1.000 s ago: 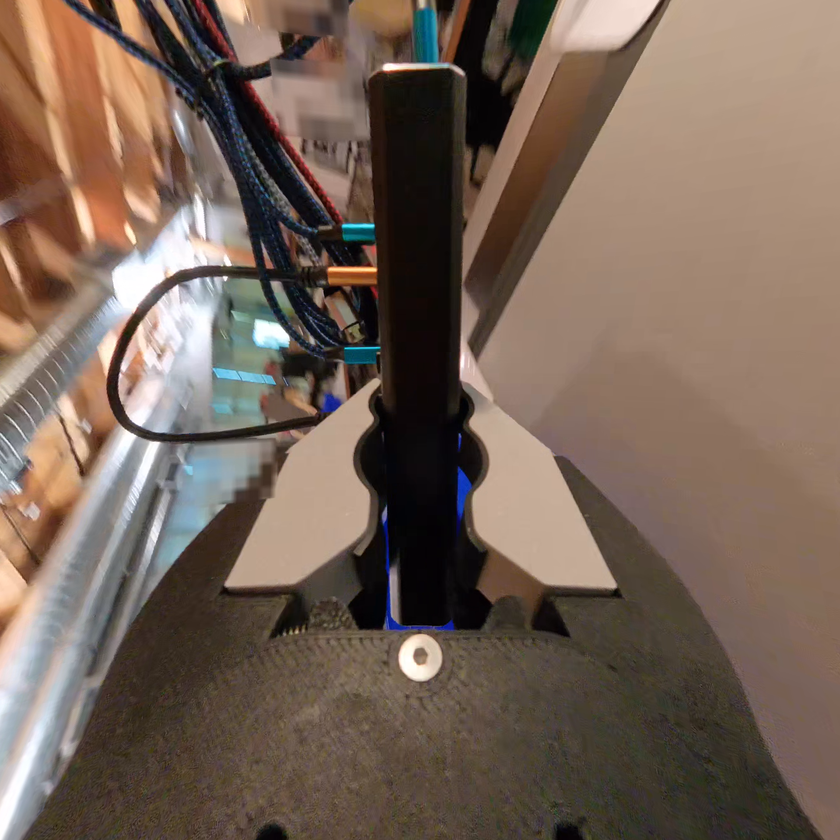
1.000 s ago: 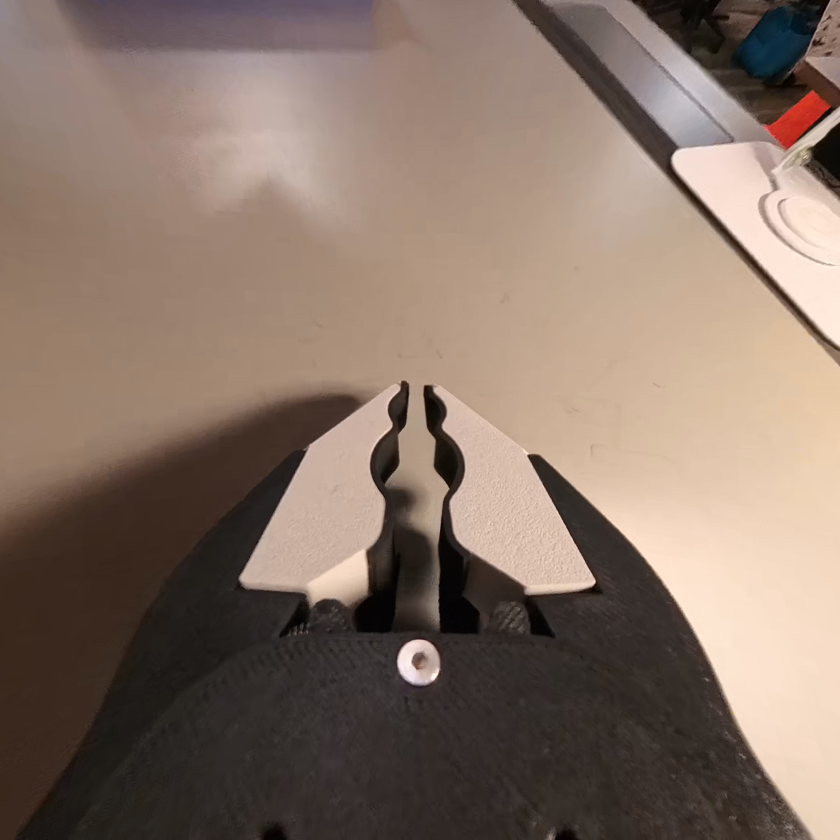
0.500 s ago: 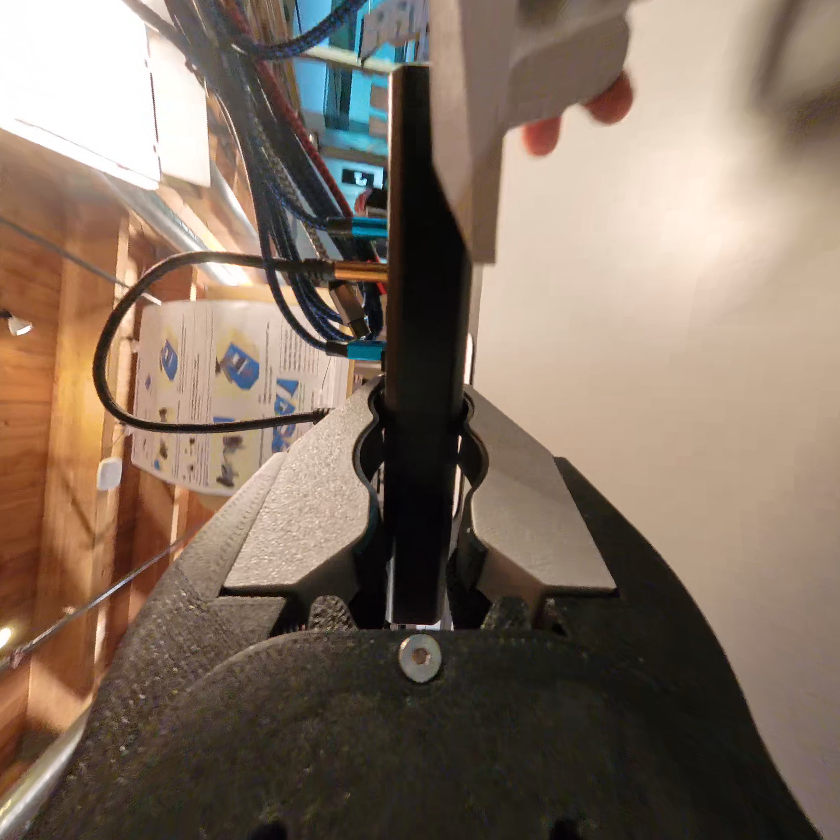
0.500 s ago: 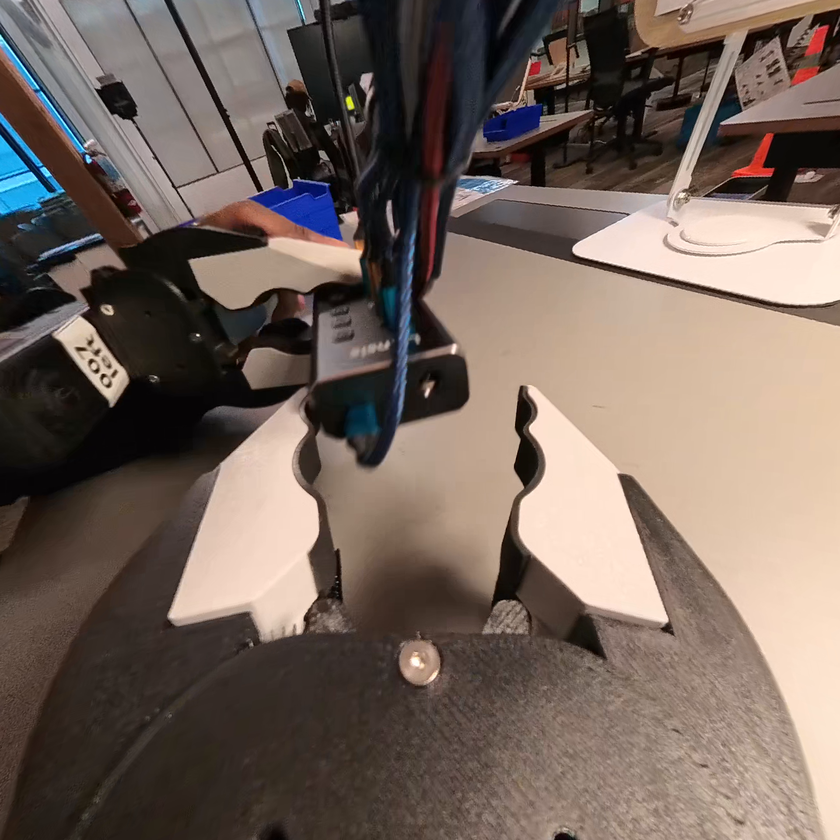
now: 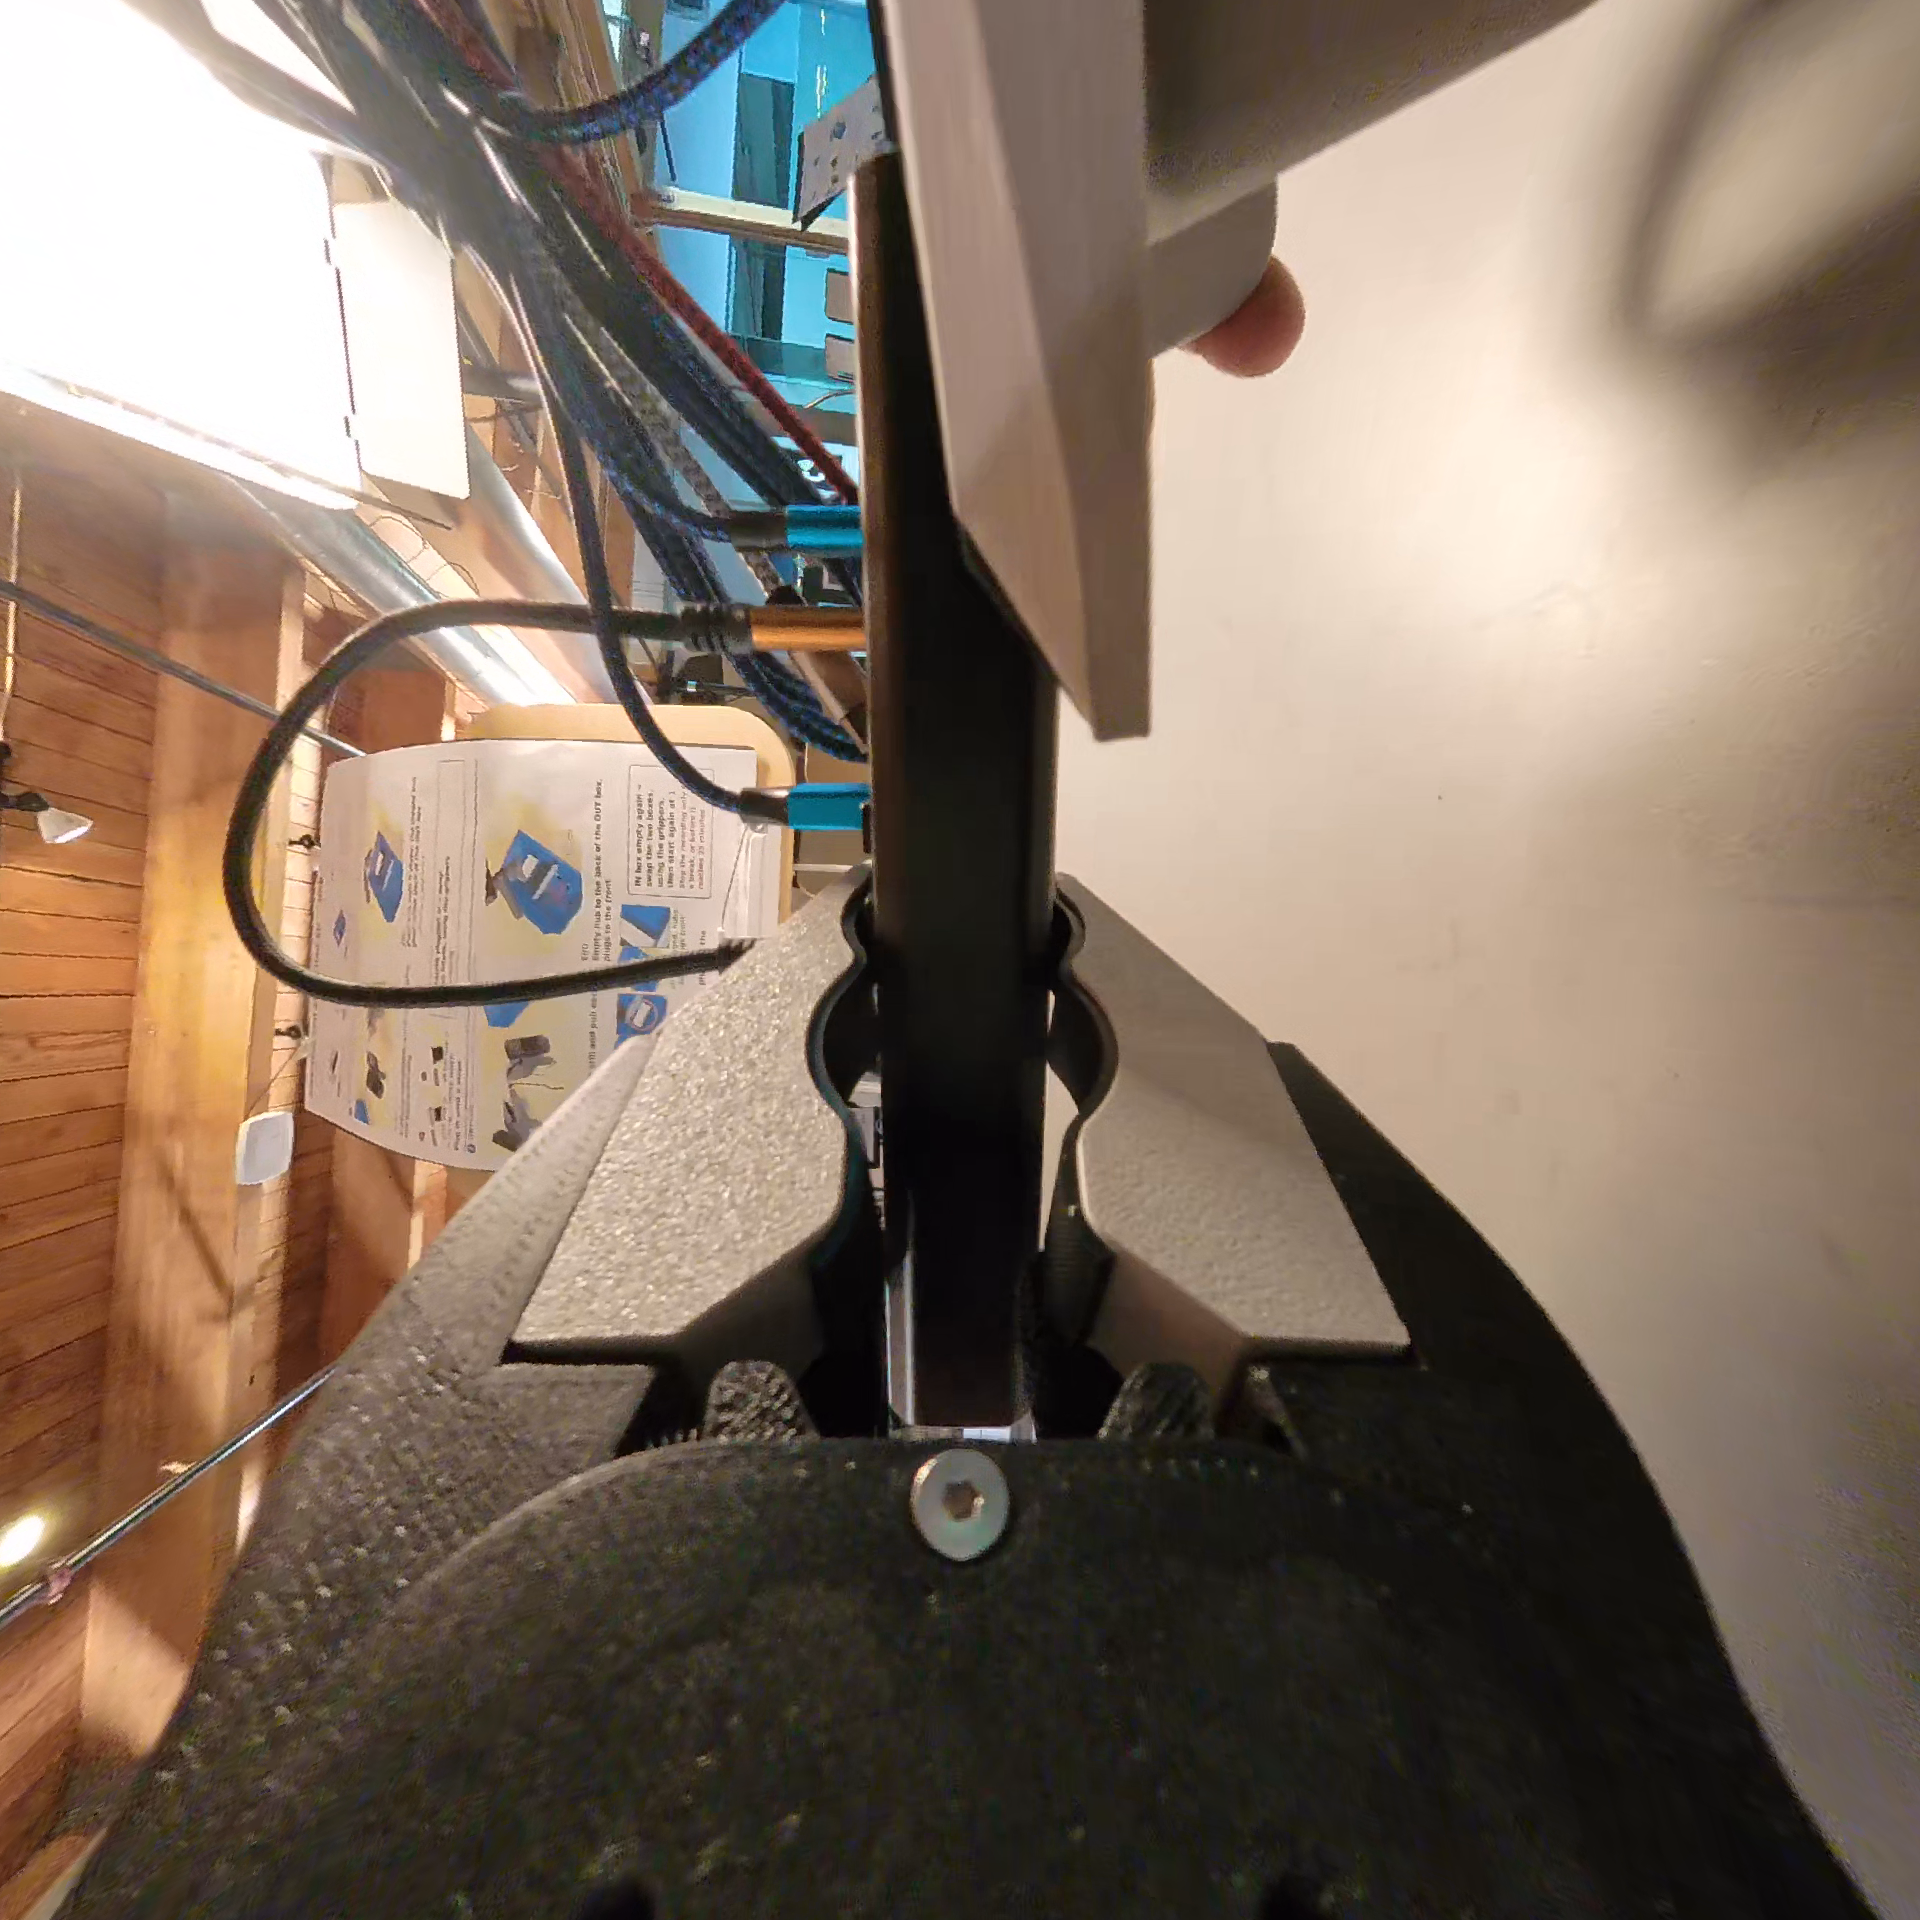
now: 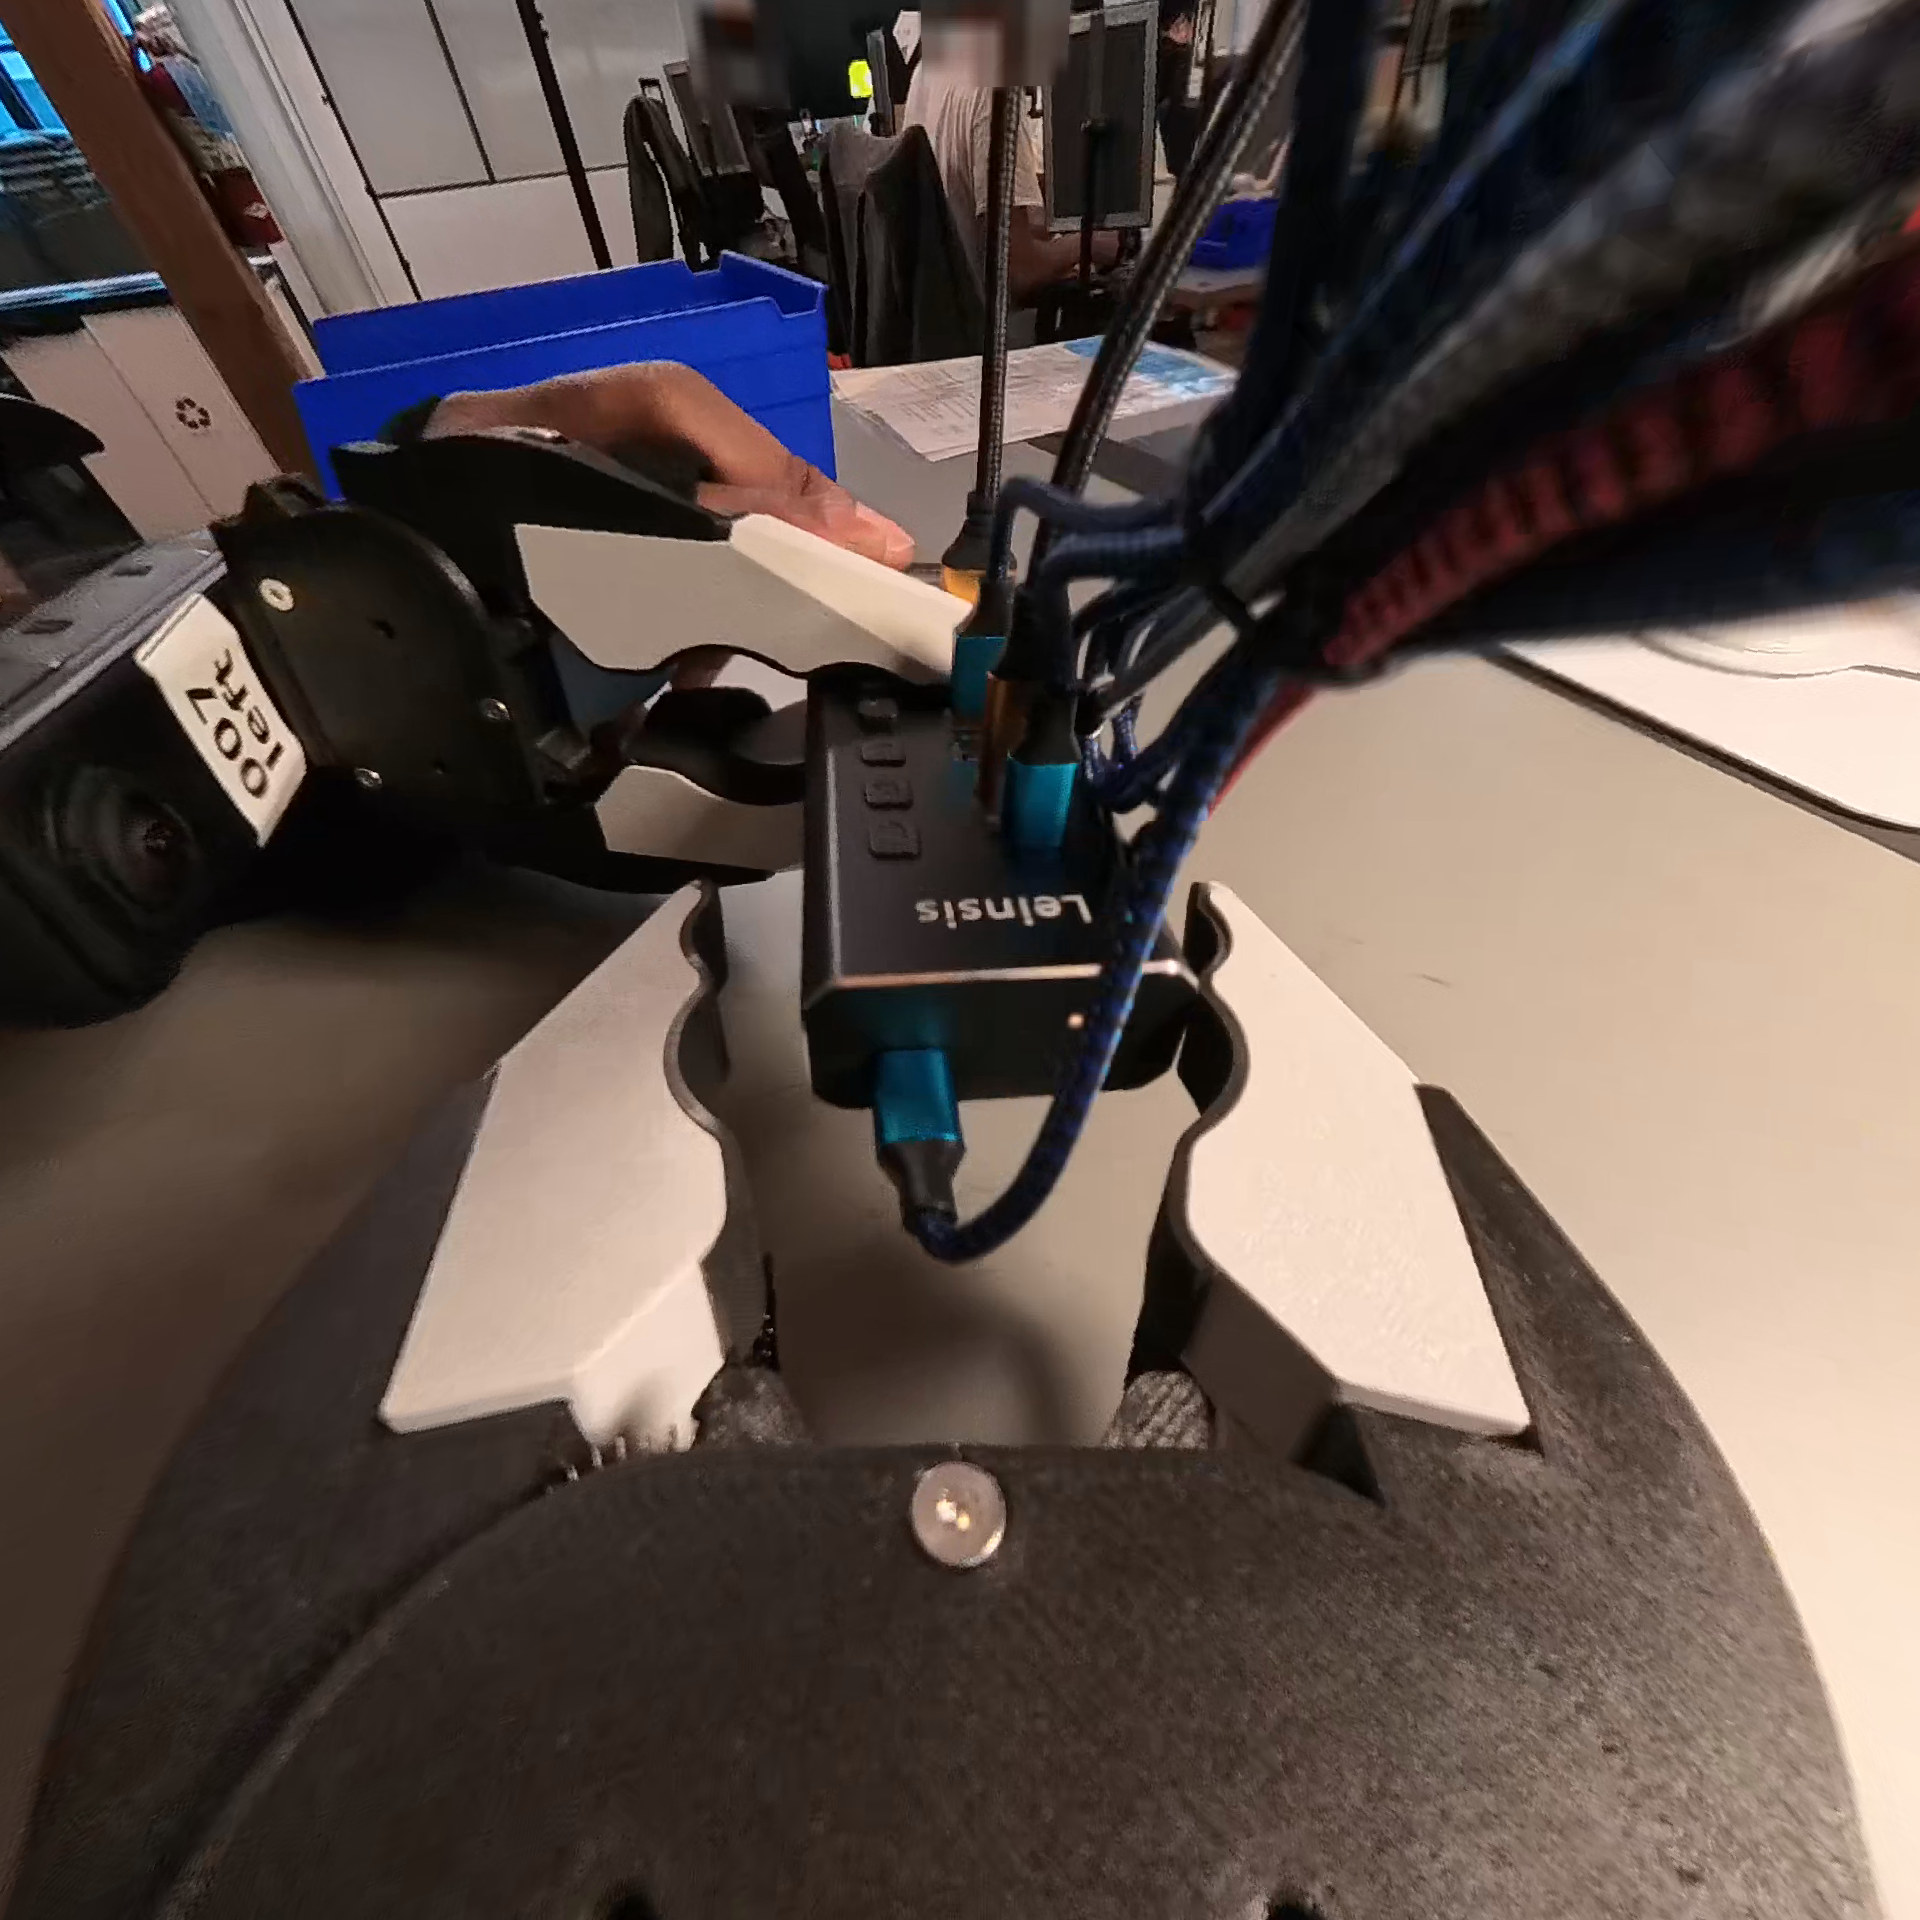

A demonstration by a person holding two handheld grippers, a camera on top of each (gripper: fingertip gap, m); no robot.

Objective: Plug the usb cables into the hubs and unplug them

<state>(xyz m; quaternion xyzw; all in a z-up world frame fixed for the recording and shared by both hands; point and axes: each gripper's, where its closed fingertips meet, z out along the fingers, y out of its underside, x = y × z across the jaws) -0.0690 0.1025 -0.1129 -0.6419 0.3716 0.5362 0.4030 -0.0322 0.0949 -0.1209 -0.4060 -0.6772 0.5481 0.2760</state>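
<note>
The left gripper [image 5: 961, 935] clamped the USB hub [image 6: 966, 935]; the right gripper [image 6: 951, 914], fingers spread, apparently straddled its near end, lengthwise.

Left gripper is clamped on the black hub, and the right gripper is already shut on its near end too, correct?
Not quite. The left gripper is clamped on the black hub, but the right gripper is open: in the right wrist view its fingers stand apart on either side of the hub's near end.
</note>
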